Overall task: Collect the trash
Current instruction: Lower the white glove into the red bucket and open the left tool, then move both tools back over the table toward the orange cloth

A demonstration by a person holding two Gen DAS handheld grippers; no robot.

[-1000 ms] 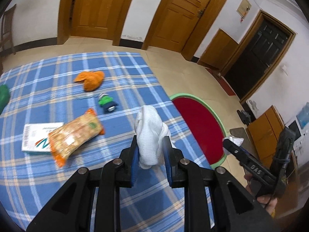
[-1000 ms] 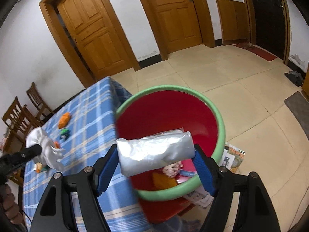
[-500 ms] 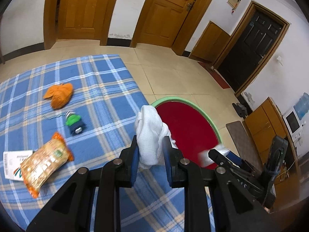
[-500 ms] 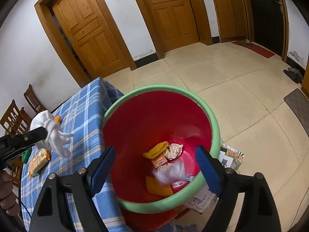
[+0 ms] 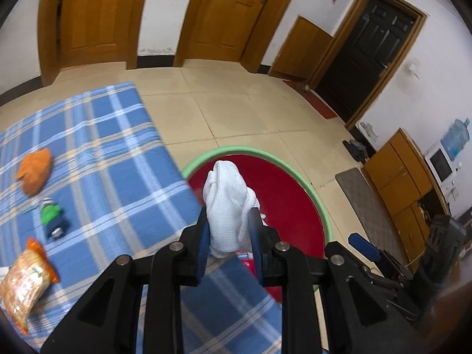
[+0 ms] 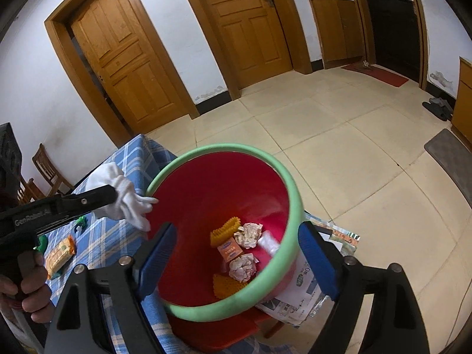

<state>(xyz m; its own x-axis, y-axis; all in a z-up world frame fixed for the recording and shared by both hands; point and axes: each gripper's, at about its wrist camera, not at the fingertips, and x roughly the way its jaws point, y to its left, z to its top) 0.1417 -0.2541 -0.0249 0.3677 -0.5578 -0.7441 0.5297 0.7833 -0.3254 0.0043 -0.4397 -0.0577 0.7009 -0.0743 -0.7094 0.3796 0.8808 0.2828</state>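
Observation:
My left gripper [image 5: 228, 230] is shut on a white cloth glove [image 5: 227, 203] and holds it above the near rim of the red bin with a green rim [image 5: 295, 177]. In the right wrist view the glove [image 6: 126, 197] hangs at the bin's left rim [image 6: 292, 194]. My right gripper [image 6: 236, 253] is open and empty over the bin mouth. Inside the bin lie a silver packet [image 6: 268, 243], crumpled papers [image 6: 249, 231], and yellow and orange wrappers [image 6: 227, 227].
The blue plaid tablecloth [image 5: 97, 159] carries an orange cloth [image 5: 35, 171], a small green toy [image 5: 51, 218] and an orange snack bag [image 5: 25, 277]. Papers [image 6: 306, 289] lie on the floor by the bin. Wooden chairs [image 6: 47, 171] stand far left.
My right gripper opened and dropped the silver packet into the bin. My left gripper carried the white glove right, from over the table to the bin's rim.

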